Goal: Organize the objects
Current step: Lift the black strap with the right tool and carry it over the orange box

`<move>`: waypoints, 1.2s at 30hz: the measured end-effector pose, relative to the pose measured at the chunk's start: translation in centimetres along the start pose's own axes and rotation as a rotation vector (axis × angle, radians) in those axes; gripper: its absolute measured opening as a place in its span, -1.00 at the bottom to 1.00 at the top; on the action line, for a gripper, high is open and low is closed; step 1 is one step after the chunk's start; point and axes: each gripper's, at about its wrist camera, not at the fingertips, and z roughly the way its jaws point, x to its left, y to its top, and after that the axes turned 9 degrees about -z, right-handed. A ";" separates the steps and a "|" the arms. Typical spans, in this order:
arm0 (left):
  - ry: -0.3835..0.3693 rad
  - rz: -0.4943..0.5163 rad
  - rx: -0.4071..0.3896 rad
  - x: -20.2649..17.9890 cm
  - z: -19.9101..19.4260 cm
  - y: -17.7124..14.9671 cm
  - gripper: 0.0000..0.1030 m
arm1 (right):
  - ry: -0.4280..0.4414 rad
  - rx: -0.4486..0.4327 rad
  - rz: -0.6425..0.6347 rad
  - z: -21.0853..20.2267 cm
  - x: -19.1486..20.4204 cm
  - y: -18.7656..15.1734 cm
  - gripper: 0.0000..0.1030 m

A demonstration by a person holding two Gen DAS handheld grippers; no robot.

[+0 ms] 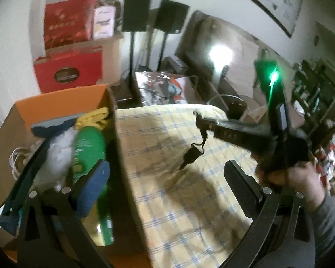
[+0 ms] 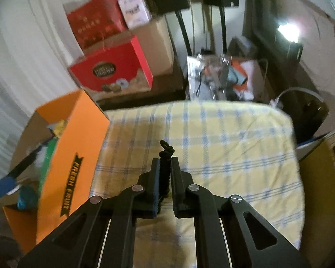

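Jaws pinched on a black braided cord (image 2: 165, 172), my right gripper (image 2: 165, 167) hangs over the yellow checked cloth (image 2: 223, 138); the orange cardboard fruit box (image 2: 76, 134) lies to its left. My left gripper (image 1: 167, 178) gapes, straddling the box's wall.

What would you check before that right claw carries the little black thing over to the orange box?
1. Grip: right claw shut on the black corded item: ok.
2. Item lifted off the checked cloth: ok; its pendant dangles in the left view.
3. Orange box open on top: ok.
4. Free room inside beside the green bottle: cannot tell.
5. Left claw over the box edge: not ok, may block.
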 end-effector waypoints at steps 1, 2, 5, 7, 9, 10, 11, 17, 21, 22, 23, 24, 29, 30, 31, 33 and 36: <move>-0.009 0.017 0.000 -0.6 0.1 -0.2 0.98 | 0.001 -0.012 -0.008 -0.9 -0.1 0.1 -0.85; -0.019 0.032 0.001 -1.1 0.2 -0.3 0.98 | 0.003 -0.025 -0.016 -1.7 -0.2 0.2 -0.85; -0.049 0.066 -0.003 -2.7 0.2 -0.6 0.98 | 0.002 -0.059 -0.036 -4.3 0.0 0.5 -0.85; -0.072 0.094 -0.014 -3.8 0.2 -0.9 0.98 | 0.009 -0.086 -0.045 -6.2 0.2 0.7 -0.85; -0.100 0.118 -0.028 -4.8 0.1 -1.2 0.98 | 0.020 -0.105 -0.048 -7.5 0.4 1.0 -0.85; -0.107 0.125 -0.034 -5.2 0.0 -1.4 0.98 | 0.030 -0.119 -0.050 -8.5 0.7 1.2 -0.85; -0.112 0.130 -0.039 -5.6 0.1 -1.4 0.98 | 0.040 -0.130 -0.052 -9.2 0.9 1.3 -0.85; -0.150 0.138 -0.082 -6.6 -0.3 -1.4 0.98 | 0.100 -0.165 -0.089 -12.6 3.0 1.6 -0.85; -0.156 0.130 -0.121 -6.7 -0.8 -1.4 0.93 | 0.140 -0.161 -0.099 -13.8 4.1 1.5 -0.85; -0.160 0.121 -0.136 -6.7 -1.0 -1.4 0.81 | 0.158 -0.159 -0.093 -14.0 4.3 1.4 -0.85; -0.161 0.114 -0.141 -6.6 -1.1 -1.4 0.70 | 0.168 -0.157 -0.089 -14.1 4.5 1.4 -0.85; -0.162 0.108 -0.141 -6.5 -1.2 -1.5 0.64 | 0.175 -0.157 -0.085 -14.2 4.6 1.4 -0.85; -0.172 0.114 -0.096 -6.2 -0.5 -1.4 -0.05 | 0.204 -0.160 -0.084 -14.8 5.3 1.3 -0.85; -0.174 0.115 -0.091 -6.2 -0.4 -1.5 -0.15 | 0.210 -0.159 -0.084 -14.9 5.5 1.2 -0.85; -0.176 0.114 -0.085 -6.2 -0.4 -1.5 -0.36 | 0.220 -0.158 -0.082 -15.0 5.6 1.3 -0.85; -0.179 0.111 -0.089 -6.1 -0.5 -1.5 -0.55 | 0.224 -0.160 -0.086 -15.2 6.0 1.3 -0.85; -0.184 0.105 -0.096 -5.8 -1.1 -1.6 -0.56 | 0.224 -0.166 -0.091 -15.6 6.3 1.3 -0.85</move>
